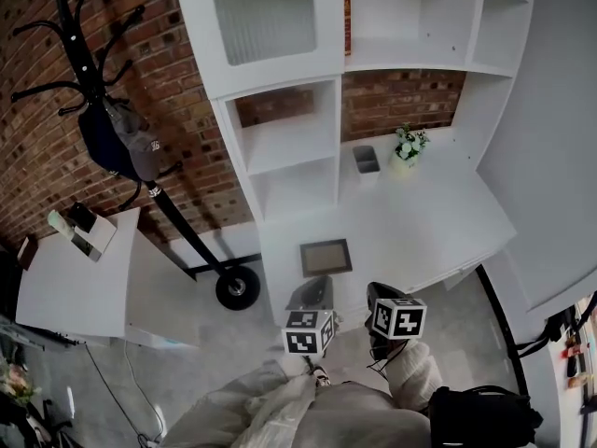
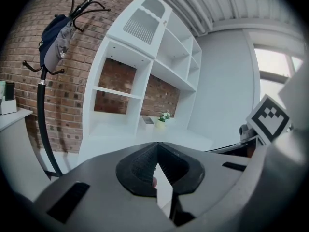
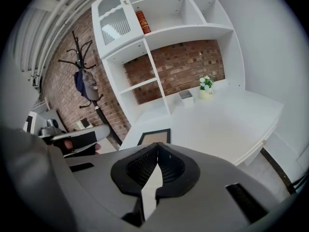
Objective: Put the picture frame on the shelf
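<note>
The picture frame, dark-rimmed with a pale centre, lies flat on the white desk near its front edge; the right gripper view shows the picture frame just beyond the jaws. The white shelf unit with open compartments rises behind it. My left gripper hovers just in front of the frame, jaws shut and empty. My right gripper hangs beside it to the right, also shut on nothing. In the left gripper view the frame is hidden behind my left gripper.
A flower pot and a small grey container stand at the desk's back. A black coat rack with a dark bag stands left of the shelves. A low white side table lies further left. A red book sits high up.
</note>
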Motion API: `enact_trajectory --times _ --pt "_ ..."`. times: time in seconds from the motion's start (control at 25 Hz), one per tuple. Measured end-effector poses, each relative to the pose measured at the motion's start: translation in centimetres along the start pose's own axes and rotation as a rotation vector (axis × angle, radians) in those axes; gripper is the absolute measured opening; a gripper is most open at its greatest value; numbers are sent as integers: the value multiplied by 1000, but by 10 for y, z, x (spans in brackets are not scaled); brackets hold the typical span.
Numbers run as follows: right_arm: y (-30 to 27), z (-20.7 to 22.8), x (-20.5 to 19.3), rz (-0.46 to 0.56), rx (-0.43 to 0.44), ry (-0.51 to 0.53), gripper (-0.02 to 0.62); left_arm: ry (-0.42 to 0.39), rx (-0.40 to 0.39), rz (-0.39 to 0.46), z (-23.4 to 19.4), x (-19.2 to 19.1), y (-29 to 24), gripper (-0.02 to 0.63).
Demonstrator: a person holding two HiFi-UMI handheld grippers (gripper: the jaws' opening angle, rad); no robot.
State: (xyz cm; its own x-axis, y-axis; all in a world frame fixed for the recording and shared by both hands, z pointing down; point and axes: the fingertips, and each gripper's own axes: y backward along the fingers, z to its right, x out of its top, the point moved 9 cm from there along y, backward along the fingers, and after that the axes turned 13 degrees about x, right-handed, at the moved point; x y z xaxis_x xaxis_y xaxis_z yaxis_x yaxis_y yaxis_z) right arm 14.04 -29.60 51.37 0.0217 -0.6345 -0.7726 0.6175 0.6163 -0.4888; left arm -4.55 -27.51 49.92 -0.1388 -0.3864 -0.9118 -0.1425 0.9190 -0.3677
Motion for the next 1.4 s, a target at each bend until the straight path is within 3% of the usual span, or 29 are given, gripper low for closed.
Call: enact_trajectory --times 0.28,0.6,0.76,1.08,1.4 --pt "-34 7 20 -18 -6 -20 25 -6 4 -12 -19 12 -34 8" --pt "-49 35 16 -84 9 -53 24 15 67 -82 -18 -4 -62 8" --pt "-65 61 29 -139 65 -38 24 56 145 -85 -8 -5 -79 8" --pt "-103 83 82 -234 210 101 25 143 330 -63 4 13 -104 8" --pt "-136 87 63 -322 272 98 25 128 404 -117 -1 -10 -106 8"
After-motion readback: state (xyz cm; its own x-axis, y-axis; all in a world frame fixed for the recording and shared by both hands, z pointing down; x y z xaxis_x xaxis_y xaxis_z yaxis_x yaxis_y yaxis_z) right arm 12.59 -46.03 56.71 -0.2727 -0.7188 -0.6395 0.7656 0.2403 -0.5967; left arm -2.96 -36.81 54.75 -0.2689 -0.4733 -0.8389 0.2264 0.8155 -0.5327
